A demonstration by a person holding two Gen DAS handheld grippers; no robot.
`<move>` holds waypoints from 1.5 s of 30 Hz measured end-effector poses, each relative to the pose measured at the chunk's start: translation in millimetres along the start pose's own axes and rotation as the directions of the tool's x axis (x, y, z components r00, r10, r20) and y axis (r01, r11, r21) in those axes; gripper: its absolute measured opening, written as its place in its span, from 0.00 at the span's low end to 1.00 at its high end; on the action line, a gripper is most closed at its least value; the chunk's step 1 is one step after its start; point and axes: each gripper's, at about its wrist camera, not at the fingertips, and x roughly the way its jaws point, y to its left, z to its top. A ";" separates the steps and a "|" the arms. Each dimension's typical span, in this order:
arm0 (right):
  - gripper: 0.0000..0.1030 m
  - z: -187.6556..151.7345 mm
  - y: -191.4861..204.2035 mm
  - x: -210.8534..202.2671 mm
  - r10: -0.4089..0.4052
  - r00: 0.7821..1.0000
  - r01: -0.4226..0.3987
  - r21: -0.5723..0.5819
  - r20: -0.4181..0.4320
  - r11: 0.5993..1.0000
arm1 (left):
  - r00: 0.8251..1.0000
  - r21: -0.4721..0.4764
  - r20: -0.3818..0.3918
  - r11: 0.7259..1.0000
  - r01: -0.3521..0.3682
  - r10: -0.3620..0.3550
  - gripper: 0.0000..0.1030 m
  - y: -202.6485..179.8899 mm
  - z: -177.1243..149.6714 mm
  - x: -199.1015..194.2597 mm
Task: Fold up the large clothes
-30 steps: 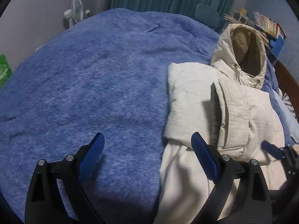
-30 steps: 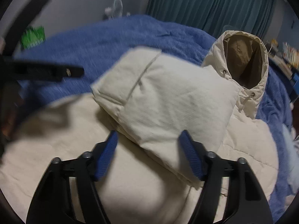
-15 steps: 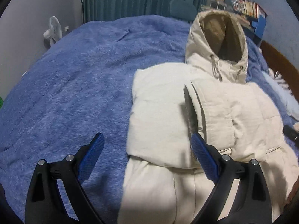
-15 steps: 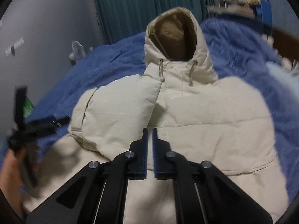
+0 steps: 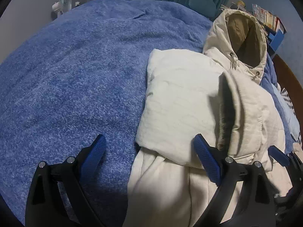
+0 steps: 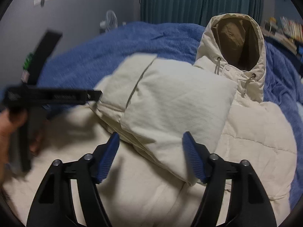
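A cream hooded puffer jacket lies on a blue blanket, both sleeves folded across its chest and the hood at the far end. My left gripper is open and empty, low over the jacket's left edge, one finger over the blanket and one over the jacket. My right gripper is open and empty above the jacket, its fingers either side of the folded sleeve's lower edge. The left gripper's body shows blurred at the left of the right wrist view. The right gripper's tip shows in the left wrist view.
The blue blanket covers the whole bed. A small white fan stands at the far left by the wall. Teal curtains hang behind. Shelves with books and a wooden bed edge are at the right.
My right gripper has opened from shut and dropped closer to the folded sleeve. My left gripper has swung left, so the jacket sits further right in its view.
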 end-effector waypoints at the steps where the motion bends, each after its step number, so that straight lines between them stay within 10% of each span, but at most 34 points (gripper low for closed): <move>1: 0.59 -1.6 0.5 2.3 -0.025 1.000 0.025 -0.007 -0.001 1.000 | 1.000 0.011 0.001 1.000 0.001 -0.001 0.87 -2.1 -1.2 0.5; 3: 0.21 -3.3 -8.5 3.9 -0.092 0.996 0.092 0.021 -0.005 0.996 | 1.000 0.029 0.004 1.000 0.004 -0.004 0.87 -5.7 -2.4 0.4; 9: 0.00 3.9 -46.4 -32.8 -0.106 0.992 0.094 0.154 0.067 0.984 | 1.000 0.080 0.022 0.997 0.002 -0.004 0.87 -18.4 -2.5 -2.1; 17: 0.09 -6.0 -95.1 -78.0 -0.077 0.995 0.059 0.251 0.065 0.966 | 0.999 0.161 0.034 0.987 -0.016 0.011 0.87 -44.7 -7.5 -5.0; 20: 0.40 -3.1 -73.3 -67.1 -0.026 0.997 0.011 0.197 0.071 0.980 | 1.000 0.132 0.023 0.991 0.004 -0.007 0.87 -39.6 -7.4 -5.7; 32: 0.66 11.3 -2.1 8.6 0.000 1.000 0.000 0.022 0.000 1.000 | 1.000 0.052 0.016 0.998 0.020 -0.020 0.87 -16.8 -2.8 -4.9; 38: 0.57 14.5 7.2 23.2 -0.067 0.998 0.068 -0.036 0.012 0.997 | 1.000 0.065 0.006 0.998 0.013 -0.014 0.87 -19.3 -4.7 -0.2; 45: 0.17 13.2 4.3 12.2 -0.068 0.997 0.070 -0.033 0.045 0.997 | 1.000 0.063 0.006 0.998 0.013 -0.013 0.87 -19.5 -1.4 3.6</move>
